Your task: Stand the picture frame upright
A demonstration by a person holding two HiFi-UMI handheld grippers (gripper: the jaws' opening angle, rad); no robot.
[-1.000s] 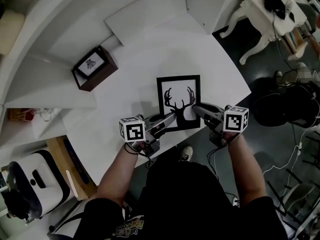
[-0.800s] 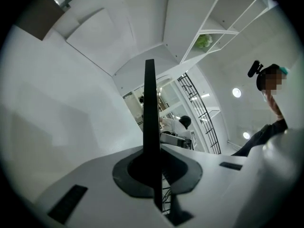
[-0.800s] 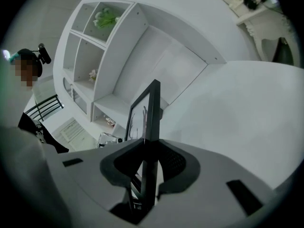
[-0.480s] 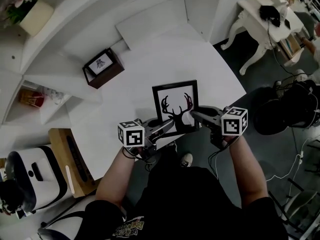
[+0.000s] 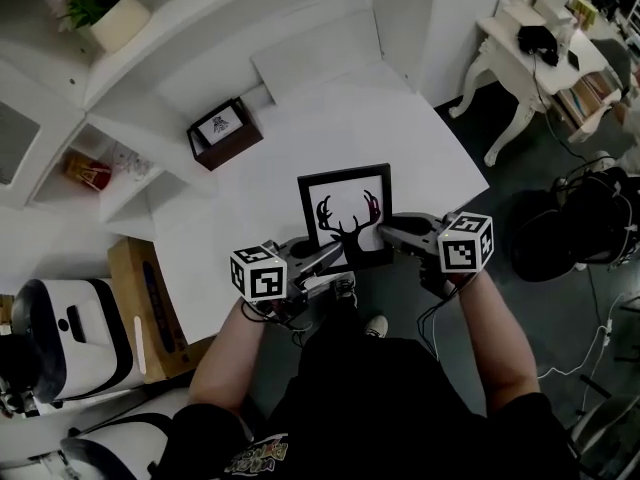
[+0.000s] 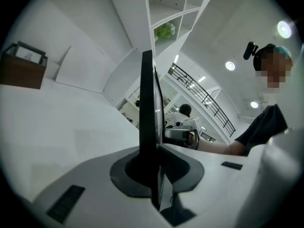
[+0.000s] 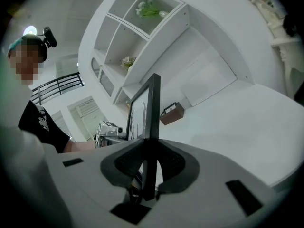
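The white desk (image 5: 300, 118) filled the middle of the head view. The picture frame (image 5: 345, 218), black-edged with a deer-head print, was held tilted over the desk's near edge, its top leaning away from the person. Whether its lower edge touched the desk could not be told. It looked light and stiff, with a smooth moulding and probably a glass front, so likely slippery and breakable. The two bottom corners seemed the sound places to hold, on the moulding and not the pane. Both forearms reached forward from the body, wrists rolled so each tool pointed inward and slightly down at one lower corner. The left tool (image 5: 338, 251) gripped the lower left edge. Its jaws had just been opening a little, with the frame's edge between them and the pads on it, so that side looked the weaker. The right tool (image 5: 386, 231) was clamped on the lower right edge, seen edge-on between its pads. A small brown box frame (image 5: 225, 133) stood well apart at the desk's far side.
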